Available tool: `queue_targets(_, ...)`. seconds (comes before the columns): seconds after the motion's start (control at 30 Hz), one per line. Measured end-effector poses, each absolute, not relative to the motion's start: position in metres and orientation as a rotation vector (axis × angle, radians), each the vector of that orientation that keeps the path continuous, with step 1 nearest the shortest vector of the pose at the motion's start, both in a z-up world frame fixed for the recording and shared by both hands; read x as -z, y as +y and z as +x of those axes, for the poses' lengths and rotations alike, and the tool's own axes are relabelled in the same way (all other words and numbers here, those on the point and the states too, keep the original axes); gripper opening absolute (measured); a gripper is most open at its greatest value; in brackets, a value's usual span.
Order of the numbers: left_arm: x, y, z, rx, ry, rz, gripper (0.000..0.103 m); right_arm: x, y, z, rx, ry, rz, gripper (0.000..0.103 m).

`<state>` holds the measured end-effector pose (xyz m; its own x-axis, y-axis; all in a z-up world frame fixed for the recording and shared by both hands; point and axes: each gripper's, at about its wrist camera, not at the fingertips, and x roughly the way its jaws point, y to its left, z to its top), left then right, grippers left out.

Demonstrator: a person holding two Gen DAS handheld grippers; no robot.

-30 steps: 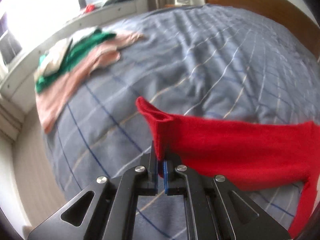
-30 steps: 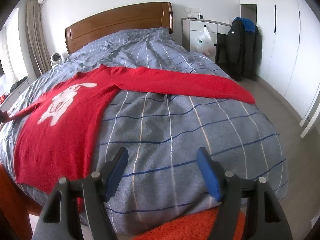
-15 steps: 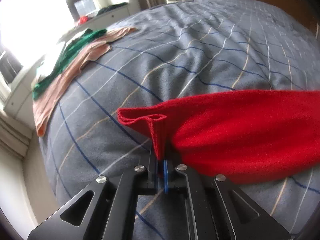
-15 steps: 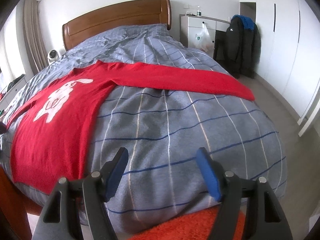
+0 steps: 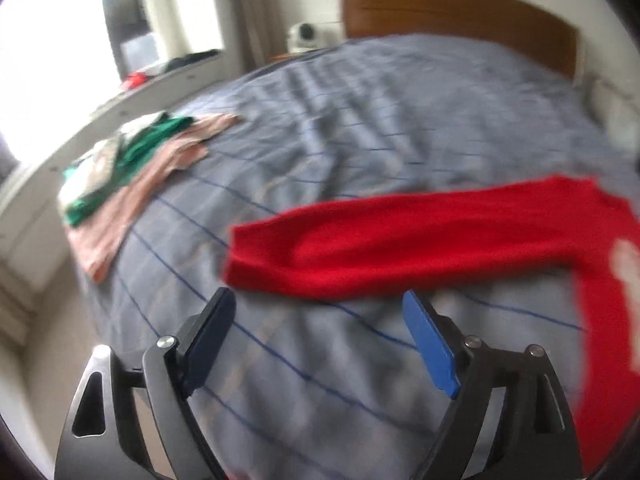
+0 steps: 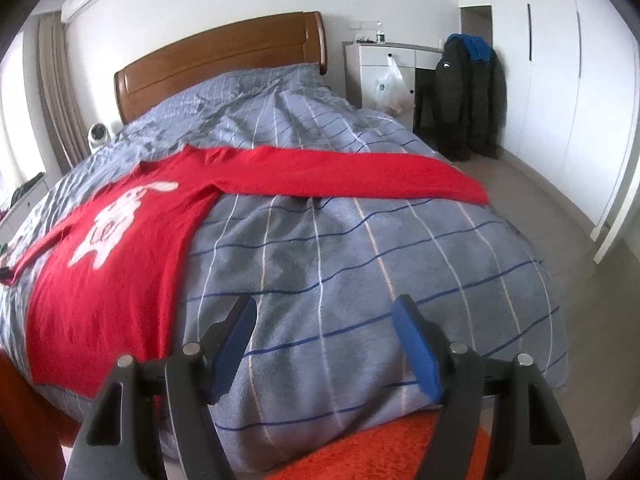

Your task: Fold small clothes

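Sweater (image 6: 120, 248) lies flat on bed (image 6: 360, 272) w/ both sleeves out, L claw (image 5: 316, 334) & R claw (image 6: 324, 336) both wide open, empty, so prob. fold start; next: grab a cuff (image 5: 248, 256), bring sleeve across body.

The left gripper (image 5: 316, 314) has black angular metal arms with triangular cutouts, round silver screw heads at the joints, and flat blue pads (image 5: 430, 346) lining its fingers. The right gripper (image 6: 324, 326) is built the same: black frame, silver screws, blue pads (image 6: 416, 354).
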<state>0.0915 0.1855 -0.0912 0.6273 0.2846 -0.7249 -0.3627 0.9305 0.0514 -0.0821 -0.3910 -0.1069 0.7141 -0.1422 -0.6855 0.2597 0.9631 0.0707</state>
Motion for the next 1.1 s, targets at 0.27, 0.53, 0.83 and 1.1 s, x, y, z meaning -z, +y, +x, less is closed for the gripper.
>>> queue_targets(0.27,0.097,0.120,0.062,-0.093,0.856,-0.210,0.098,0.105,-0.384,-0.081,0.238,0.742,0.133,0.070)
queue_targets(0.53,0.140,0.125,0.081,-0.134,0.970,-0.229,0.098,0.102,-0.381,-0.085,0.246,0.723,0.109,0.070)
queue_targets(0.83,0.156,0.126,0.084,-0.147,1.011,-0.216,0.103,0.106,-0.382,-0.079,0.259,0.748,0.107,0.070)
queue_targets(1.1,0.159,0.126,0.078,-0.149,0.982,-0.211,0.103,0.109,-0.380,-0.077,0.255,0.756,0.103,0.070)
